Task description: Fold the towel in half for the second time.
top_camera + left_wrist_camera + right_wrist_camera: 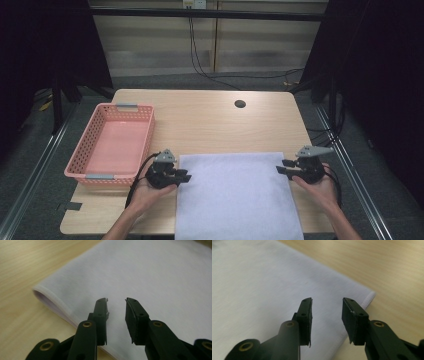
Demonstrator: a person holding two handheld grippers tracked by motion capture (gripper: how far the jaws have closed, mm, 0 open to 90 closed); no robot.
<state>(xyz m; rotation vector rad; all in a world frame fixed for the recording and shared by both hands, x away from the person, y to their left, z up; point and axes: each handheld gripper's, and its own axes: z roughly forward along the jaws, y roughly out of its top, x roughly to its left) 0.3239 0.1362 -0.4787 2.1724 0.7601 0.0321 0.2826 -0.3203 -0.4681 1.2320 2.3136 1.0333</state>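
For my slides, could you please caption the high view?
Two open grippers, left gripper and right gripper, flank a white cloth.

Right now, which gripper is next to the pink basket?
The left gripper: it sits at the white cloth's left edge, just right of the pink basket. The right gripper is at the cloth's opposite edge.

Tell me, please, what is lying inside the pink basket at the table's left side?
The pink basket appears empty: its bare pink floor shows in the high view. Only the strip just inside its near wall is hidden from that camera.
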